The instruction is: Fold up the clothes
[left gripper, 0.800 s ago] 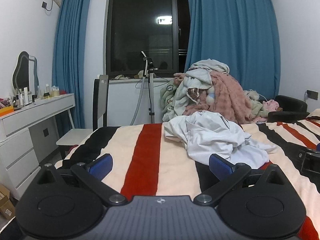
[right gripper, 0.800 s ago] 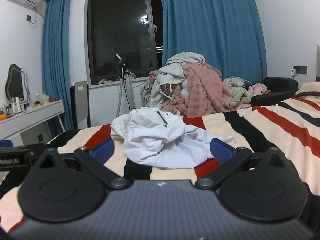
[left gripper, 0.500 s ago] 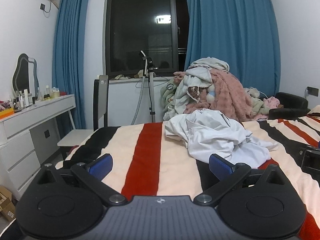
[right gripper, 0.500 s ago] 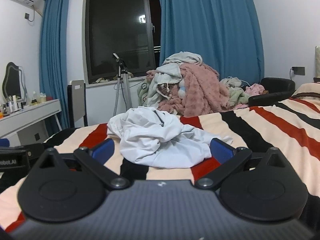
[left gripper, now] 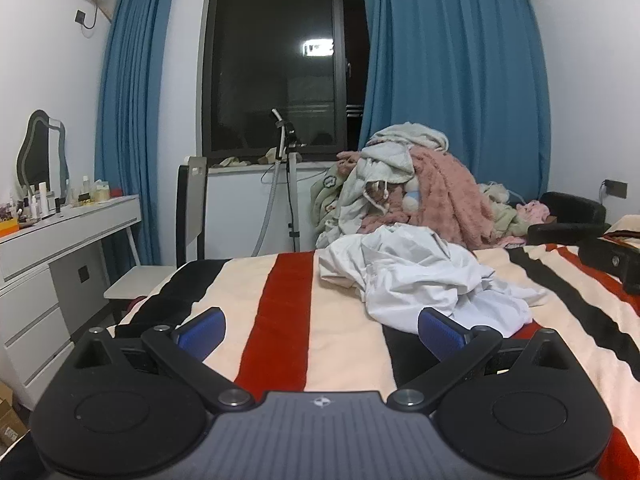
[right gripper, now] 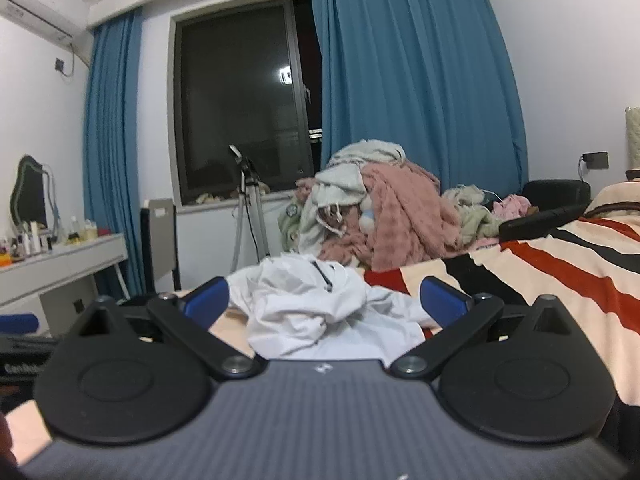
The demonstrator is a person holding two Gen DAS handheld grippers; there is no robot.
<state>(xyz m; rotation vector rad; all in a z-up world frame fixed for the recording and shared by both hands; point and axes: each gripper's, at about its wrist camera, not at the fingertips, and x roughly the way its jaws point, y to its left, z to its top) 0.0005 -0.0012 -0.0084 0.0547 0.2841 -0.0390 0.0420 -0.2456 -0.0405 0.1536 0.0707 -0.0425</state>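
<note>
Right wrist view: the white garment (right gripper: pixel 328 312) fills more of the gap between the blue pads (right gripper: pixel 442 300) than it did half a second ago, and sits lower in frame; the right gripper (right gripper: pixel 324 300) has closed in on it, jaws spread wide, nothing held. The garment lies crumpled on the striped bedspread (right gripper: pixel 560 276), in front of the pink clothes heap (right gripper: pixel 400 216). Left gripper (left gripper: pixel 320 330) equally wide, empty, the garment ahead and to its right (left gripper: pixel 420 276). Judgement: approach for a grasp; garment not folded.
</note>
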